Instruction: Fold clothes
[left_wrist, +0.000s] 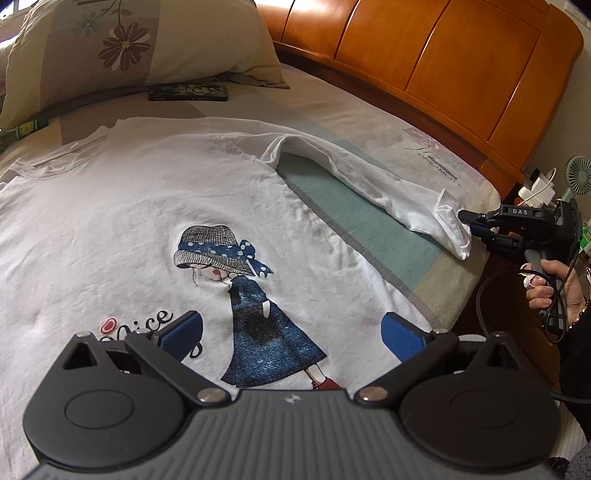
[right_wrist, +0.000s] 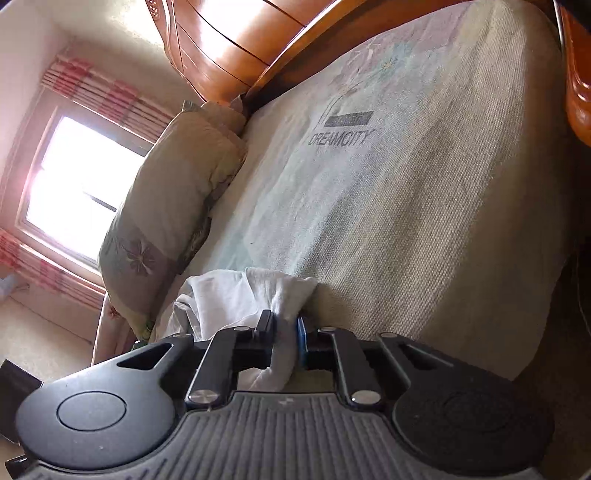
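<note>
A white T-shirt with a print of a girl in a blue dress lies face up on the bed. Its long right sleeve stretches out toward the bed's right edge. My right gripper is shut on the sleeve's cuff there; in the right wrist view the white cuff fabric is pinched in the right gripper. My left gripper hovers open over the shirt's lower front, its blue pads wide apart and holding nothing.
A flowered pillow and a dark phone lie beyond the shirt's collar. The wooden headboard runs along the far right. A hand holds the right gripper off the bed's edge, near a small fan and chargers.
</note>
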